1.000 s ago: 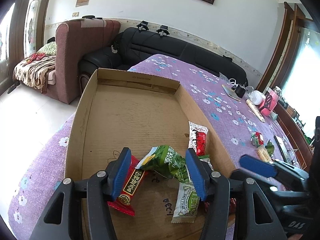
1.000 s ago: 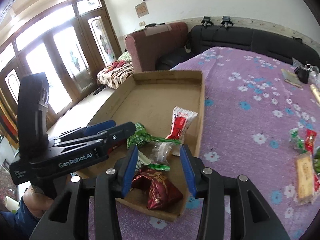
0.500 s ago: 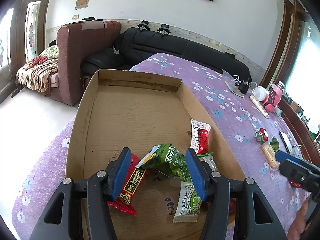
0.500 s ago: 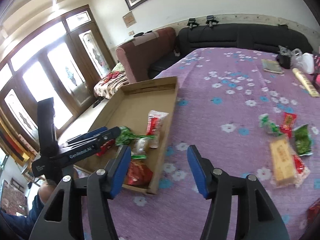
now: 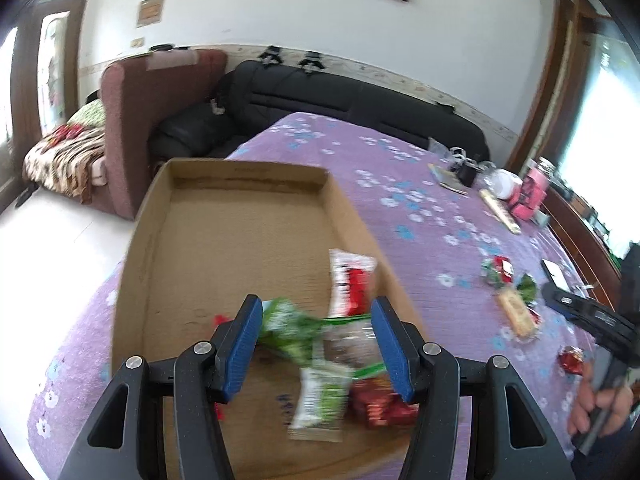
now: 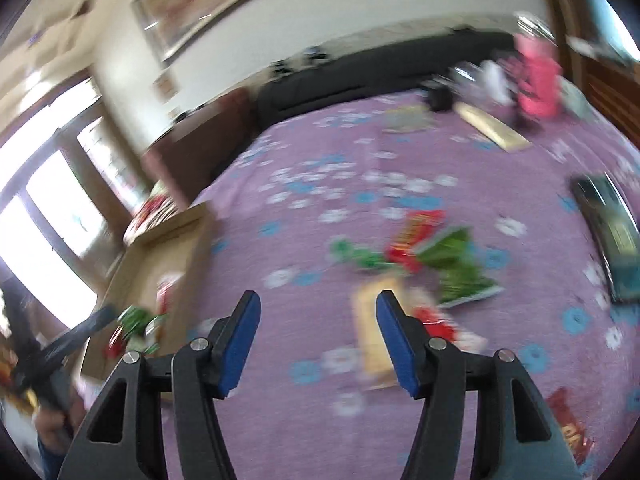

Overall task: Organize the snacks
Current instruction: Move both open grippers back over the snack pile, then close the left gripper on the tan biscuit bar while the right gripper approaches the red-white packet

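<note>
1. The right tongs (image 6: 318, 334) have swung away from the box (image 5: 132, 264) and now point at the loose snacks (image 6: 436, 256) on the purple desk (image 6: 304, 152). A second ago they hung over the box's near corner, above a dark red packet; that packet (image 5: 380, 404) now lies in the box, so I judge a drop is done and the next pick-up is starting.

2. The right jaws have gone from narrower to about half open and hold nothing. A tan bar (image 6: 374, 332) shows just beyond the gap between them, with a red wrapper beside it, too blurred to name.

3. The left tongs (image 5: 318, 344) have barely shifted. Their jaws stand about half open over the box, gripping nothing; a green packet (image 5: 288, 328) and a clear one lie below and beyond them, on the box floor.

4. Snacks are split: a cluster at the near right end of the box, and a scatter out on the desk to the right, well apart from it. Much of the box is still bare, so I reckon the job is partway through.

5. The left view shows the box contents fairly clearly, plus the right tongs and the hand (image 5: 600, 404) holding them at the far right edge. The right view, badly smeared, shows the desk scatter close up, a dark flat tray-like thing at its right edge, and the box only as a sliver at left.
</note>
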`<control>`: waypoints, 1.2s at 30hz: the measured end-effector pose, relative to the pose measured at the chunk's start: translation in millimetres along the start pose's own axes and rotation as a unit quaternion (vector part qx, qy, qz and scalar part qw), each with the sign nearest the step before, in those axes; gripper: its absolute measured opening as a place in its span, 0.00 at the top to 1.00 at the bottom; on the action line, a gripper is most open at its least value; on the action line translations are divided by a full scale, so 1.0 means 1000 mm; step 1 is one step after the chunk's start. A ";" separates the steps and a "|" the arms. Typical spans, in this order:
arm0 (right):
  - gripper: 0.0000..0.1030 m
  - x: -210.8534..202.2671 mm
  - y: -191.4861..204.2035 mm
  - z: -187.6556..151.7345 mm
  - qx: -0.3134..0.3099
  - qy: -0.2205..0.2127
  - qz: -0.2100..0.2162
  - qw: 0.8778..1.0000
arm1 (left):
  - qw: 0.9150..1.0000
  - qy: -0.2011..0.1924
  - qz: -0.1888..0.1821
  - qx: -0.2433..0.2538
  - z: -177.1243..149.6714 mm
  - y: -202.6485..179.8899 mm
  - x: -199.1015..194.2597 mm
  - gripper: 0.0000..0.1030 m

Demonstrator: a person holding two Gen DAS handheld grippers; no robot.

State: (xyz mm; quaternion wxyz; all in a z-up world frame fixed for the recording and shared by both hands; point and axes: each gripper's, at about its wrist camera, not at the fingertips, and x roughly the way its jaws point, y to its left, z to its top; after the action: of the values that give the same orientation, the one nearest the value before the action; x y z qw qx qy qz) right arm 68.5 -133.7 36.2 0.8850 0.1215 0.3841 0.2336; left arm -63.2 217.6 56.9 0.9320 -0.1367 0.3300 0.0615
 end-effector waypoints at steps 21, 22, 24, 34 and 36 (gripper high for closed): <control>0.42 0.019 -0.007 -0.005 0.003 0.042 0.033 0.999 | 0.992 0.042 -0.087 0.078 0.005 -0.107 0.011 0.36; 0.42 0.019 -0.006 -0.006 0.013 0.048 0.081 0.995 | 0.992 0.044 -0.088 0.079 0.005 -0.110 0.012 0.36; 0.42 0.015 -0.008 -0.006 0.028 0.044 0.105 0.993 | 0.991 0.048 -0.089 0.082 0.006 -0.114 0.013 0.36; 0.42 0.009 -0.036 -0.003 0.080 0.026 0.055 0.995 | 0.987 0.081 -0.108 0.088 0.004 -0.137 0.029 0.36; 0.42 0.016 -0.032 -0.004 0.068 0.038 0.042 0.996 | 0.987 0.081 -0.109 0.092 0.003 -0.140 0.028 0.36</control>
State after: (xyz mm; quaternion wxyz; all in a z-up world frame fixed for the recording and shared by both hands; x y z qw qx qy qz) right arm 85.0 -153.0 10.7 0.8488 0.1889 0.4269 0.2482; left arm -10.5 85.3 71.7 0.9120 -0.0903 0.3917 -0.0818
